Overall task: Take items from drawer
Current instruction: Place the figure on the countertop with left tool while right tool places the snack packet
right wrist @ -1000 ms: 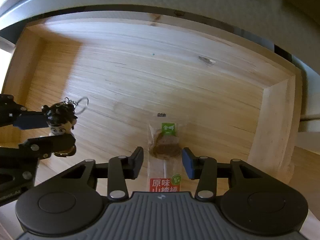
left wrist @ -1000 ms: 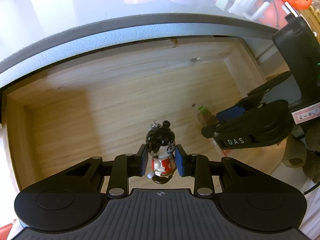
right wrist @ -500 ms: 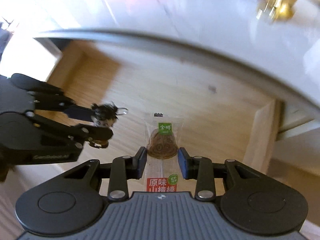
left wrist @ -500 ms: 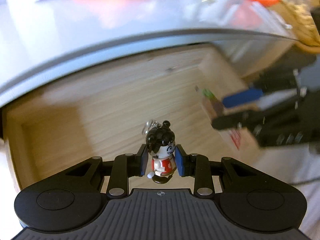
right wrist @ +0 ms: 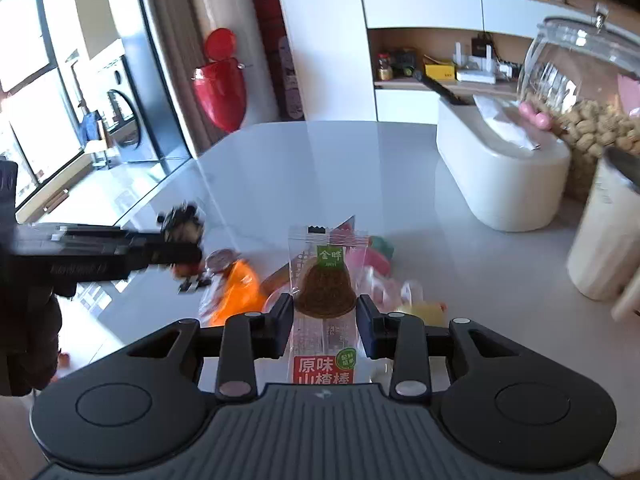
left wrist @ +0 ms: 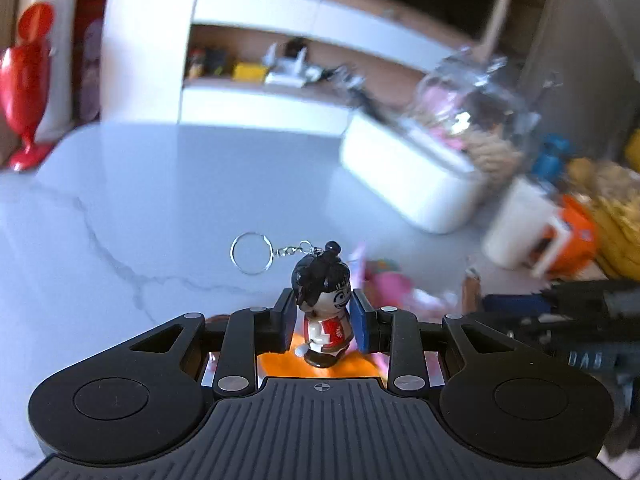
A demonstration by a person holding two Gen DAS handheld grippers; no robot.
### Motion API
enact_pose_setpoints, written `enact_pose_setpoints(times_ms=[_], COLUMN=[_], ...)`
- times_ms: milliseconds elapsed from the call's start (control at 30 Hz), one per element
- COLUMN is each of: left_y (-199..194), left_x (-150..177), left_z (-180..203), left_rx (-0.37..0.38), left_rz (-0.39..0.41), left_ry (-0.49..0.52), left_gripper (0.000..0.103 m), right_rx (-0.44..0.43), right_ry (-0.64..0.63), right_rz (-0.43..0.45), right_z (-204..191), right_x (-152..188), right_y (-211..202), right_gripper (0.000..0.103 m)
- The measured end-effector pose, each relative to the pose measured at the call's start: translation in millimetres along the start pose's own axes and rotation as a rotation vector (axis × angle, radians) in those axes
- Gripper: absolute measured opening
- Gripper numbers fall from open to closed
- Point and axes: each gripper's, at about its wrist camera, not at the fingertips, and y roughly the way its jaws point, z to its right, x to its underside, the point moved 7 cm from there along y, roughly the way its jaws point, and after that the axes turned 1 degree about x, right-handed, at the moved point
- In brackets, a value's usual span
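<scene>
Left wrist view: the left tool (left wrist: 323, 322) is clenched on a doll keychain (left wrist: 323, 308), held upright above the pale counter (left wrist: 160, 184), likely for setting down.

Right wrist view: the right tool (right wrist: 324, 322) grips a hawthorn snack packet (right wrist: 325, 300) level over the near heap of sweets (right wrist: 372, 260).

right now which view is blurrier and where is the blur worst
Left wrist view is blurrier: shelves, white box and the right tongs smear, while the keychain figure in the left tongs stays sharp. Right wrist view is mostly crisp; only the left tongs at its left edge blur, the snack packet reads clearly.
</scene>
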Motion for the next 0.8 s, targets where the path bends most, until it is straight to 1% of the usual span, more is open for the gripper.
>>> enact_pose_setpoints(times_ms=[67, 133, 167, 200, 233, 267, 333, 367, 433, 500, 533, 600, 667, 733, 800], left_y=[26, 46, 53, 53, 52, 48, 36, 26, 0, -26, -38, -71, -103, -134, -161], left_x=[3, 10, 12, 12, 10, 9, 2, -3, -8, -4, 2, 23, 48, 74, 102], left_z=[-7, -11, -12, -14, -13, -13, -10, -7, 1, 7, 11, 17, 26, 34, 43], left_rx=[-0.006, 0.014, 0.002, -0.018, -0.033, -0.032, -0.015, -0.015, -0.038, -0.070, -0.070, -0.066, -0.048, -0.037, -0.025], left_rz=[-0.056, -0.110, -0.117, -0.101, -0.070, -0.043, 0.008, 0.044, 0.111, 0.146, 0.154, 0.168, 0.173, 0.183, 0.179], left_ry=[-0.018, -0.019, -0.014, 0.000, 0.017, 0.025, 0.032, 0.040, 0.074, 0.094, 0.105, 0.107, 0.110, 0.096, 0.085], left_gripper=[0.033, 0.033, 0.033, 0.033, 0.033, 0.033, 0.033, 0.033, 0.033, 0.033, 0.033, 0.033, 0.033, 0.033, 0.033], right_rx=[0.046, 0.044, 0.036, 0.030, 0.029, 0.033, 0.058, 0.066, 0.066, 0.065, 0.072, 0.075, 0.050, -0.005, -0.060], right_ry=[-0.014, -0.013, -0.002, 0.006, 0.006, -0.004, -0.030, -0.034, -0.021, 0.003, 0.021, 0.061, 0.104, 0.152, 0.173], right_rz=[-0.008, -0.024, -0.032, -0.032, -0.016, 0.002, 0.059, 0.085, 0.132, 0.166, 0.181, 0.205, 0.224, 0.237, 0.230], right_z=[3, 6, 6, 8, 8, 8, 6, 6, 6, 7, 8, 9, 11, 8, -1], right_x=[-2, 3, 5, 5, 3, 1, -3, -6, -7, -4, 0, 12, 23, 44, 64], right_y=[22, 34, 39, 39, 37, 34, 21, 13, -9, -26, -39, -62, -85, -110, -131], right_gripper=[0.034, 0.034, 0.034, 0.034, 0.034, 0.035, 0.039, 0.040, 0.041, 0.042, 0.044, 0.044, 0.048, 0.053, 0.056])
